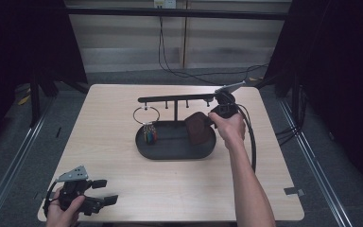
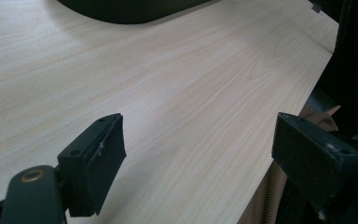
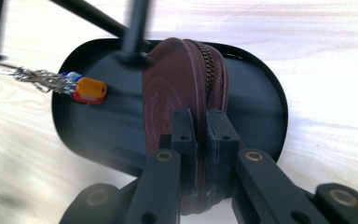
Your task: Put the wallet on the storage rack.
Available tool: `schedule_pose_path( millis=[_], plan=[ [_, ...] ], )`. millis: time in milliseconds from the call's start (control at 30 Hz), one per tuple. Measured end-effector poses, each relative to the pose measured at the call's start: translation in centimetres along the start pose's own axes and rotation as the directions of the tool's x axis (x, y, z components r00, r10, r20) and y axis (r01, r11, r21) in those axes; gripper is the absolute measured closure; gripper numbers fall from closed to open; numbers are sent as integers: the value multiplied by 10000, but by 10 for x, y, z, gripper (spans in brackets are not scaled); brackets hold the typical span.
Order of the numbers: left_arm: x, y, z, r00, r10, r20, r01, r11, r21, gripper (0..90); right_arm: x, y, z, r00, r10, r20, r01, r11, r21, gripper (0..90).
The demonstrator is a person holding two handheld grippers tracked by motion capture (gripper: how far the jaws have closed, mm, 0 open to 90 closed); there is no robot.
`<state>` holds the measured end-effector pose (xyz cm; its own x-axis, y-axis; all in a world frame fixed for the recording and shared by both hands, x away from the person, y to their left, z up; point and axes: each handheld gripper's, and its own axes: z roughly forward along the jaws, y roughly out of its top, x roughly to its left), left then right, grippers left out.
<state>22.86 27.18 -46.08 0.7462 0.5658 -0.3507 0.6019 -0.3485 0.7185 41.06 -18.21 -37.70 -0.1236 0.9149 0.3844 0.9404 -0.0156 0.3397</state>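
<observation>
My right gripper is shut on a brown zipped leather pouch, held on edge over the right half of a black oval tray. In the high view the pouch hangs just above the tray, with the right gripper at its upper right. A black rack with pegs rises from the tray on a post. A key ring with coloured tags hangs from its left side, and those tags lie over the tray's left part. My left gripper rests open at the table's front left corner, jaws wide over bare wood.
The wooden table has free room in front of the tray and along both sides. A cable trails from the right gripper beside the forearm. Dark floor and metal rails surround the table.
</observation>
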Motion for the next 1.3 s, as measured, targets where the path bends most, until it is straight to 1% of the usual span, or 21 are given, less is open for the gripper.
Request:
schedule_pose_path(
  millis=[267,333,467,567,600,633,667,733,800,900,1000,1133,1300],
  plan=[
    [0,0,0,10000,-18,-6,18,10000,-21,172,-6,-5,16,9993,119,-341,-118,9999,34,833],
    [0,0,0,10000,8,10,-8,10000,-19,172,-8,-7,19,9994,218,-282,-218,9998,4,833],
    [0,1,0,10000,42,43,-42,10000,-14,172,-13,-10,25,9987,305,-405,-303,9995,43,833],
    [0,1,1,10000,10,49,-10,10000,2,172,-17,-13,29,9981,336,-518,-340,9994,-59,832],
    [0,1,1,10000,-7,50,7,10000,2,172,-18,-13,31,9979,251,-598,-254,9997,-44,831],
    [0,1,1,10000,-28,65,28,10000,-2,172,-18,-14,32,9974,280,-671,-292,9994,-176,831],
    [0,1,0,10000,-42,55,42,10000,-8,172,-18,-14,33,9975,278,-648,-291,9994,-188,831],
    [1,1,0,10000,-41,45,40,10000,30,172,-18,-15,37,9978,274,-599,-276,9996,-20,829],
    [1,1,0,10000,-53,60,52,10000,29,172,-21,-16,41,9977,353,-575,-353,9994,18,826],
    [1,0,1,10000,-72,22,72,10000,35,172,-25,-18,43,9972,468,-591,-471,9989,-28,823],
    [1,1,2,10000,-70,43,70,10000,58,172,-28,-19,43,9979,434,-479,-442,9989,-161,814],
    [1,2,3,10000,14,20,-14,10000,95,172,-26,-19,42,9992,282,-291,-287,9994,-170,795],
    [0,2,2,10000,47,10,-47,10000,47,172,-23,-19,42,9997,242,-35,-243,9992,-321,751]
  ],
)
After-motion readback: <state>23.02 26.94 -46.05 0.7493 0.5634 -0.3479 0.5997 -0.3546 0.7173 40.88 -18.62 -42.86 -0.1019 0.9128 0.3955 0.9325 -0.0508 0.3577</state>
